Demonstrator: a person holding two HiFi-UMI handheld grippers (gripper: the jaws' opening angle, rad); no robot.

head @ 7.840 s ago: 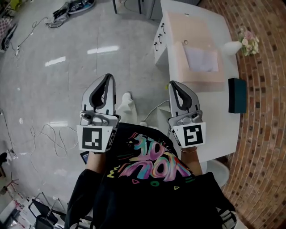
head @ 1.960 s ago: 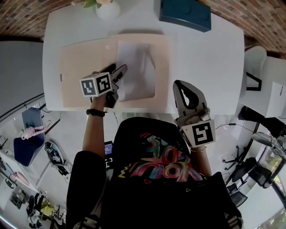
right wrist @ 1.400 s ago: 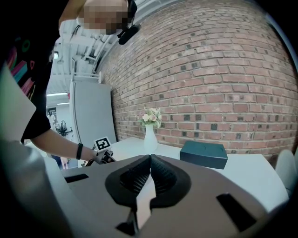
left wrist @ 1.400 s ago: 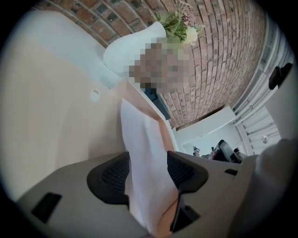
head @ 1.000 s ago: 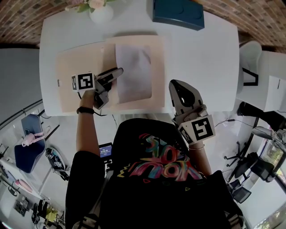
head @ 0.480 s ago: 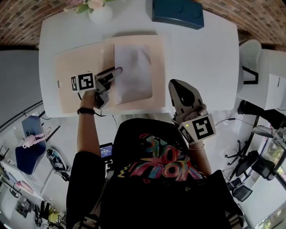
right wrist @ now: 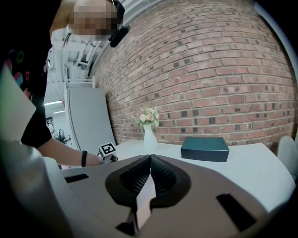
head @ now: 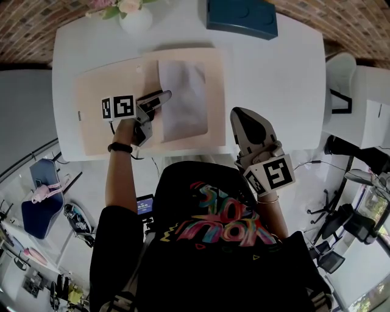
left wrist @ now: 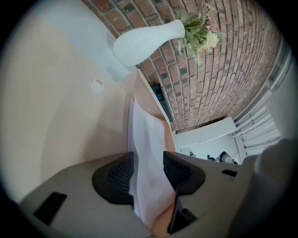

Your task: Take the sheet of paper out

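A white sheet of paper (head: 183,100) lies on the right half of an open pale pink folder (head: 106,116) on the white table (head: 274,79). My left gripper (head: 164,94) reaches over the folder to the sheet's left edge. In the left gripper view that edge of the sheet (left wrist: 146,153) is lifted and stands between the jaws of the left gripper (left wrist: 148,169). The jaws have just been closing, but a gap still shows and the pads do not press the paper. My right gripper (head: 241,116) hangs at the table's front edge, shut and empty (right wrist: 150,160).
A white vase (head: 135,18) with flowers stands at the table's far left. A dark teal box (head: 242,17) lies at the far middle, also in the right gripper view (right wrist: 205,148). A brick wall runs behind the table. Chairs and cables are to the right.
My left gripper has edged a little to the right, onto the sheet's left edge. The right gripper has stayed where it was.
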